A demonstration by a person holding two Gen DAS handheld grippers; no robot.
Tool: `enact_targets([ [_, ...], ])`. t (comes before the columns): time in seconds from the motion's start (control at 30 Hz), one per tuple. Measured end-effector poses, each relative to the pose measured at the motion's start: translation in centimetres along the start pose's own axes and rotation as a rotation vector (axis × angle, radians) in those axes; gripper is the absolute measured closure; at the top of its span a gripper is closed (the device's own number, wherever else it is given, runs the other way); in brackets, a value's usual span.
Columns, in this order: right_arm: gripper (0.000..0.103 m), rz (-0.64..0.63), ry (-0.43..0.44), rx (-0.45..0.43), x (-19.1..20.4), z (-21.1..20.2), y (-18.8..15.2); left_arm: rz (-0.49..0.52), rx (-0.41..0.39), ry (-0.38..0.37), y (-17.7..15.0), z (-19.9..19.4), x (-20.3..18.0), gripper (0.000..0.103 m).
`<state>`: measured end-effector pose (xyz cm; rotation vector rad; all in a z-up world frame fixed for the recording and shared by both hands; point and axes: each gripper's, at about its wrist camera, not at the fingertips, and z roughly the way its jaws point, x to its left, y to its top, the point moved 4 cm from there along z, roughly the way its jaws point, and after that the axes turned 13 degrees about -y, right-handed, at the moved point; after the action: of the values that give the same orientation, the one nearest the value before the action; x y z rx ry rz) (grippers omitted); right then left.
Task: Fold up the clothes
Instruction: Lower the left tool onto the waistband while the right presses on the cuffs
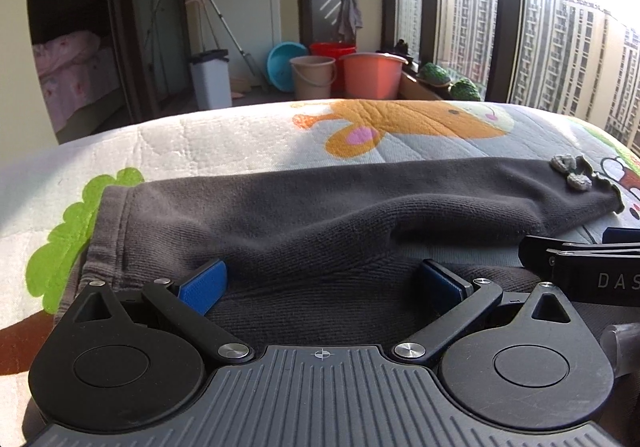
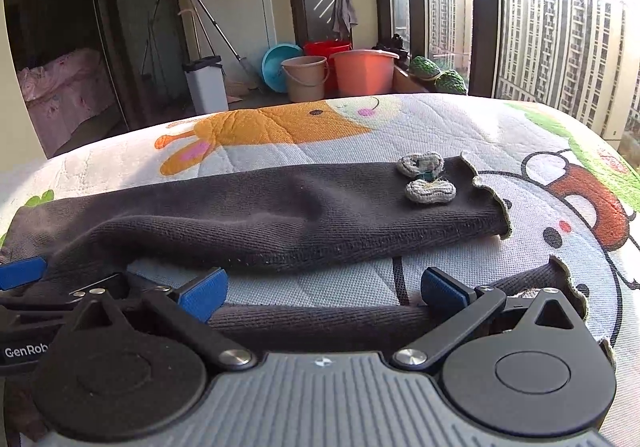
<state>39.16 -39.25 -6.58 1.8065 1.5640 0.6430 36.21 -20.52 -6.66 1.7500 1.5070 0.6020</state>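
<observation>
The dark grey leggings (image 1: 320, 203) lie across the cartoon-print quilt (image 1: 240, 139), waistband to my left, the bow-trimmed cuff (image 2: 430, 177) to my right. My left gripper (image 1: 324, 285) is spread wide over the near leg close to the waistband, gripping nothing. My right gripper (image 2: 324, 287) is also spread, straddling the near leg (image 2: 320, 321) toward its cuff.

Hazards, as I judge them:
- Closing too shallow catches one knit layer only; the leg then slips out during the lift.
- The two legs lie apart with quilt showing between; an uneven lift skews the fold.
- Closing too deep pinches the quilt as well and drags it along.
</observation>
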Motion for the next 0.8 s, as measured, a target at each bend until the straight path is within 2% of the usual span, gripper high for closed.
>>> enact_targets([
  [0.37, 0.0, 0.015, 0.008, -0.007, -0.37, -0.09, -0.05, -0.002, 0.0, -0.001, 0.41, 0.04, 0.23, 0.0],
  [0.5, 0.0, 0.045, 0.018, -0.035, -0.85, -0.61, -0.36, 0.004, 0.0, 0.002, 0.45, 0.18, -0.25, 0.0],
  [0.8, 0.0, 0.045, 0.014, -0.028, -0.7, -0.33, -0.29, 0.002, 0.0, 0.001, 0.46, 0.07, -0.18, 0.0],
])
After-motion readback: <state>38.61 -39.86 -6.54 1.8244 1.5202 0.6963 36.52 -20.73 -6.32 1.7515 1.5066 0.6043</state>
